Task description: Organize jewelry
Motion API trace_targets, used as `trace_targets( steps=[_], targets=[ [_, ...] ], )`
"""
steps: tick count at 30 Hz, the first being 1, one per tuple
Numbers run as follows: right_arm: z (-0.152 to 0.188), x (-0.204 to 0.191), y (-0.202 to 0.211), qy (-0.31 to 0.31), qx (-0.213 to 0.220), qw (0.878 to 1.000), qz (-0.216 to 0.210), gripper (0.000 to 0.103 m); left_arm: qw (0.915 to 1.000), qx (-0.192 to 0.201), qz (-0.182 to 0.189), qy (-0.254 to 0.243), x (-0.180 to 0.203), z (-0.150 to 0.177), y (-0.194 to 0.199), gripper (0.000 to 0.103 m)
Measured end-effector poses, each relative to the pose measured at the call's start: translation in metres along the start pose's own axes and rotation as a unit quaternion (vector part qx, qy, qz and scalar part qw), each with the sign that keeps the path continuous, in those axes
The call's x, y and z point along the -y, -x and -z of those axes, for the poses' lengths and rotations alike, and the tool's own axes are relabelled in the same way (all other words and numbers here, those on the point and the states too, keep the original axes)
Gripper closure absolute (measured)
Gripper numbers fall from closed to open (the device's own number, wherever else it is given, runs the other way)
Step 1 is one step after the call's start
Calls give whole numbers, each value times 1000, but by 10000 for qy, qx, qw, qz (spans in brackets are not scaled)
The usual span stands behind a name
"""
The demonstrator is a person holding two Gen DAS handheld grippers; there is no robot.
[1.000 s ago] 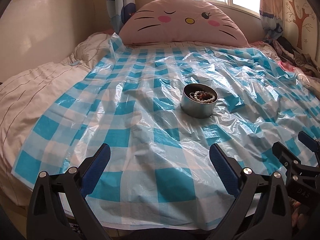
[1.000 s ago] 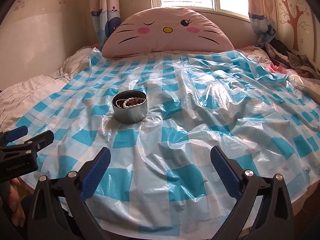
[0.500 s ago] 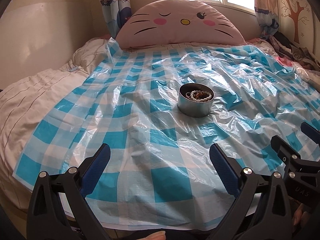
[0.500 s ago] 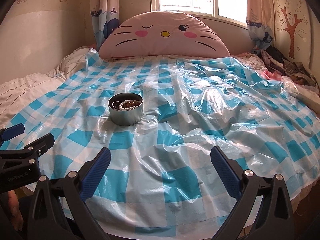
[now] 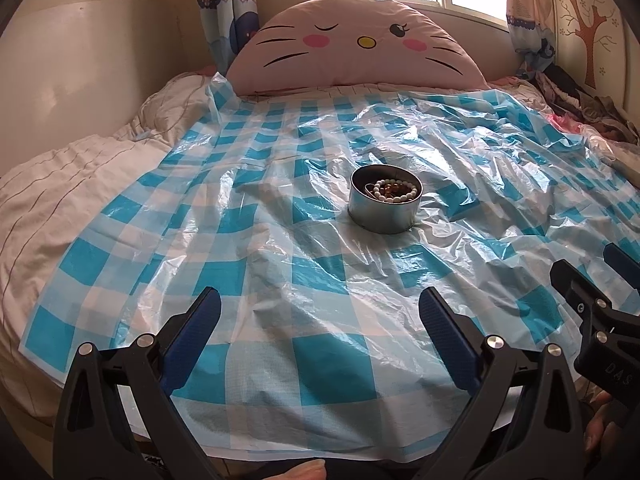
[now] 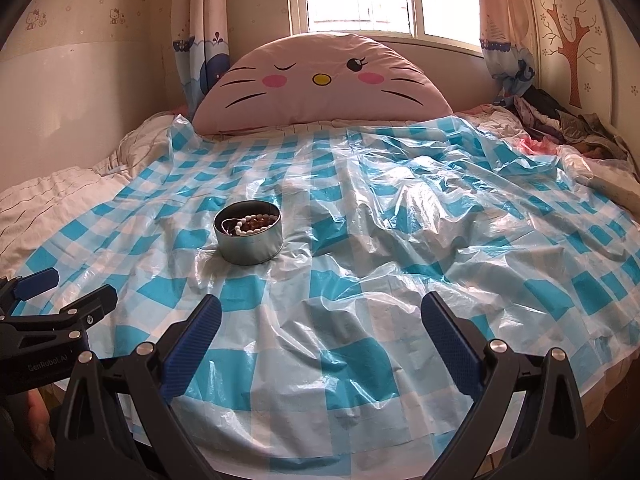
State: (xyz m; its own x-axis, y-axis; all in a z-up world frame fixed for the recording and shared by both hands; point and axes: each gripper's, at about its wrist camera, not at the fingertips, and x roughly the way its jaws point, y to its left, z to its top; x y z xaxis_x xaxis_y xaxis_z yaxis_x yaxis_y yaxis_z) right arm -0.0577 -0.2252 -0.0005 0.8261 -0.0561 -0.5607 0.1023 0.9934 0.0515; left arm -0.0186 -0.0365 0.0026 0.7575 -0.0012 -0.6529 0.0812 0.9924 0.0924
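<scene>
A round metal tin stands on the blue-and-white checked plastic sheet spread over the bed. Inside it lie a white bead bracelet and a brown bead bracelet. My left gripper is open near the bed's front edge, well short of the tin and empty. My right gripper is open too, empty, with the tin ahead to its left. Each gripper shows at the edge of the other's view: the right gripper, the left gripper.
A large pink cat-face cushion leans at the head of the bed under a window. A pile of clothes lies at the far right. Beige bedding lies bare on the left. The sheet is wrinkled.
Both grippers have tilted upward and drawn back a little, so the tin sits slightly farther off and more wall and window show. Both stay open and empty.
</scene>
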Motion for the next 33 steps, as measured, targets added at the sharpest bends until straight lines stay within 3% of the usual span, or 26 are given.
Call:
trace_targets(
  steps=[13, 33],
  targets=[
    [0, 1, 0, 48, 10, 10000, 18, 7, 9996, -31, 175, 228, -10, 0, -1, 8],
    [0, 1, 0, 60, 6, 10000, 29, 7, 9997, -106, 114, 212, -10, 0, -5, 8]
  ],
)
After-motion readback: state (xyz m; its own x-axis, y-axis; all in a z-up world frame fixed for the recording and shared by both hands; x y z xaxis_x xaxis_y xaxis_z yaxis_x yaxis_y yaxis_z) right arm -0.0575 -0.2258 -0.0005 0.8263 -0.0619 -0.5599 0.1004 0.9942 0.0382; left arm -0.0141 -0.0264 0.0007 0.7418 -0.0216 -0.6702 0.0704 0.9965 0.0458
